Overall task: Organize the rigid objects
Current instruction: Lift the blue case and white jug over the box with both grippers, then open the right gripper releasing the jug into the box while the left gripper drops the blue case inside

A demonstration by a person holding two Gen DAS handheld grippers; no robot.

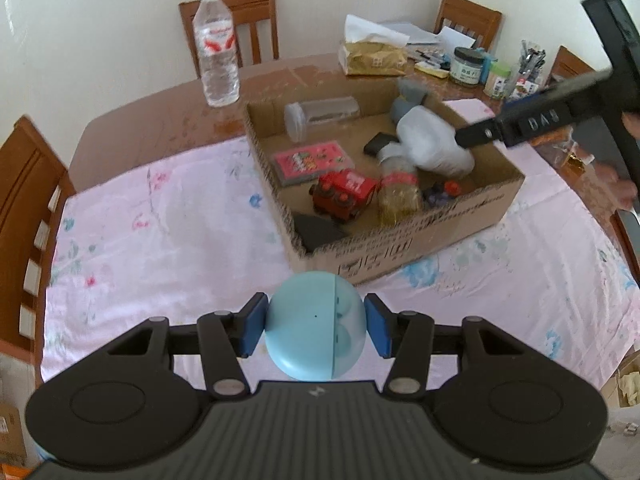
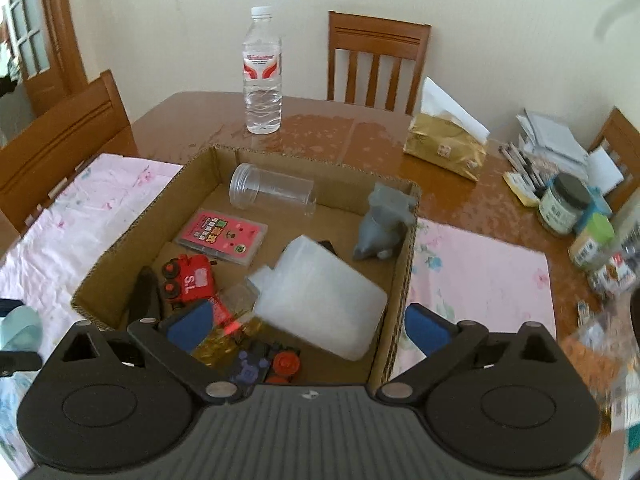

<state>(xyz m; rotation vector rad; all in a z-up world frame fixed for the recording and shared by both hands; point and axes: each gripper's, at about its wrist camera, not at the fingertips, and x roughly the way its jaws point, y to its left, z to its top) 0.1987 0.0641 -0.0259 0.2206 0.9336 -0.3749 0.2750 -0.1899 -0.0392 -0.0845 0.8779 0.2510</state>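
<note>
The left hand-held gripper clasps a blue egg above the tabletop, just near of the box. The right hand-held gripper hangs released over the box's near edge.

The letters "SL" stand in white on the red toy train lying in the cardboard box; other printing is too blurred to read.
</note>
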